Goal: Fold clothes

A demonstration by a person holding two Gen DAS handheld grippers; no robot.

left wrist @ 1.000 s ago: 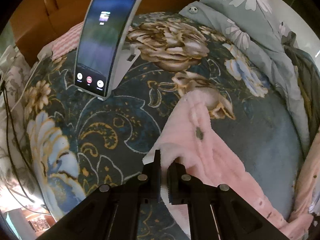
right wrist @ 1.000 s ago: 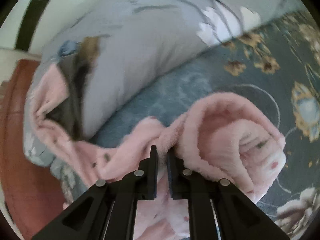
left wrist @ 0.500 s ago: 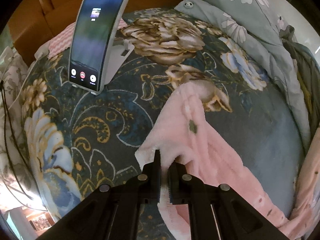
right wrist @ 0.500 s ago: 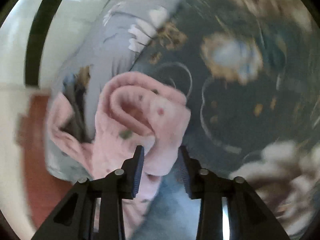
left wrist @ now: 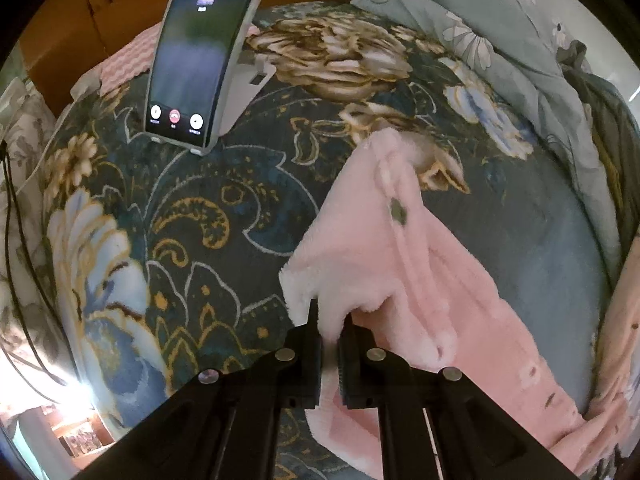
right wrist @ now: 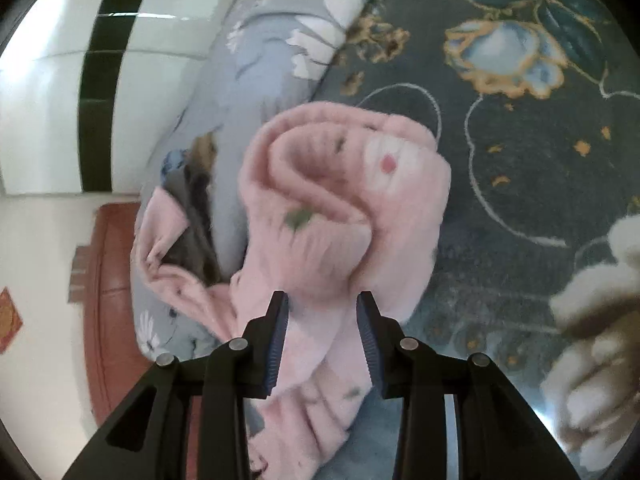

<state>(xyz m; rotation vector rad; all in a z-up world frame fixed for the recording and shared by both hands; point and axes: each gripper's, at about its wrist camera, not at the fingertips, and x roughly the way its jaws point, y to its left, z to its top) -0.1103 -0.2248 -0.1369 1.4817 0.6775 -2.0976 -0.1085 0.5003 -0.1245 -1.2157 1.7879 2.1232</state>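
A fluffy pink garment (left wrist: 384,264) with small dark spots lies on the dark floral blanket (left wrist: 200,216). My left gripper (left wrist: 329,320) is shut on a corner of its edge and holds that corner slightly raised. In the right wrist view the other end of the pink garment (right wrist: 340,208) is bunched and rolled over itself. My right gripper (right wrist: 323,304) is open, with its jaws wide apart on either side of the pink cloth and not pinching it.
A phone (left wrist: 200,52) stands on a white holder at the far left of the bed. A grey-blue flowered duvet (left wrist: 500,40) is heaped along the far side; it also shows in the right wrist view (right wrist: 256,80). A wooden headboard (left wrist: 120,0) is behind the phone.
My right gripper has opened and let go of the pink garment, and its view has swung towards the blanket. My left gripper has kept its hold and drawn its corner slightly nearer.
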